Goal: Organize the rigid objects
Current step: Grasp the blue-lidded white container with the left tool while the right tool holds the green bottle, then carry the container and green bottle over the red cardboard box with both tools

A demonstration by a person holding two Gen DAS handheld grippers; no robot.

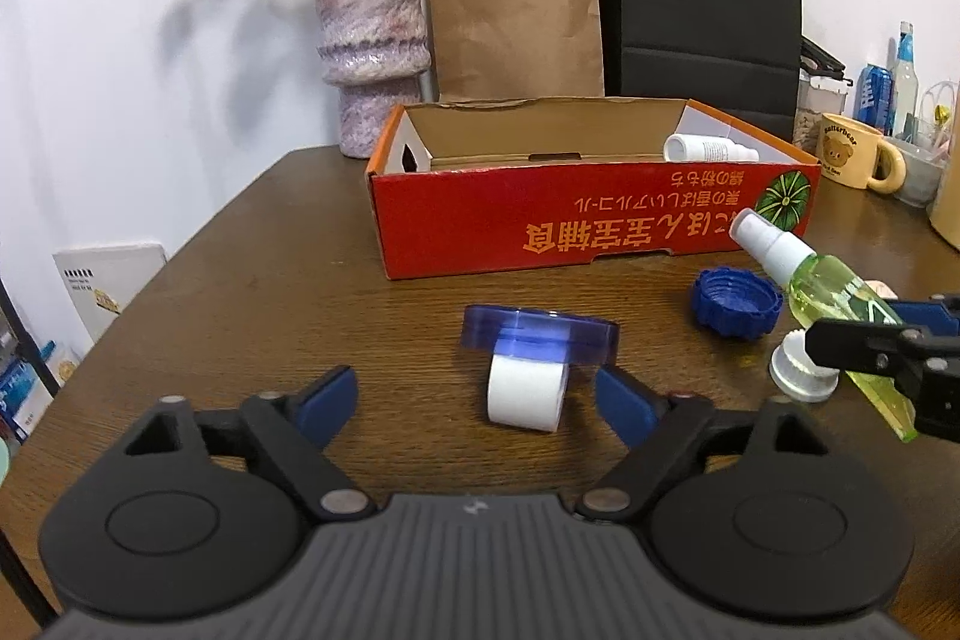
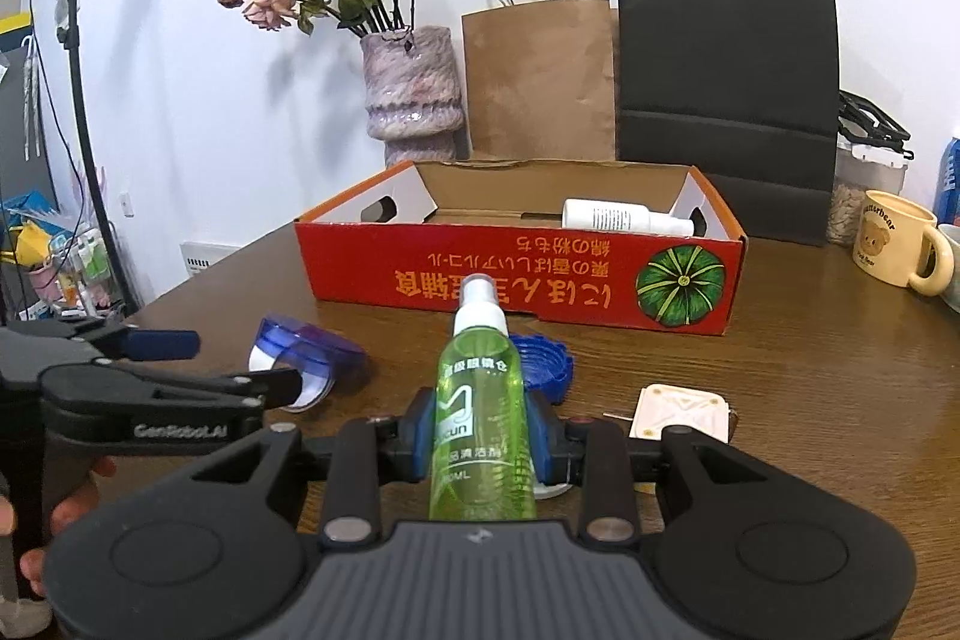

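The right gripper (image 2: 480, 451) is clamped on the green spray bottle (image 2: 480, 400), whose long axis points nozzle-first at the red box (image 2: 522, 274) beyond. The left gripper (image 1: 474, 400), jaws wide and empty, frames the blue tape dispenser (image 1: 534, 346) just ahead (white bottle (image 2: 624, 218) already boxed).

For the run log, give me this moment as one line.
right gripper: shut on green spray bottle | left gripper: open around tape dispenser | red box: holds white bottle
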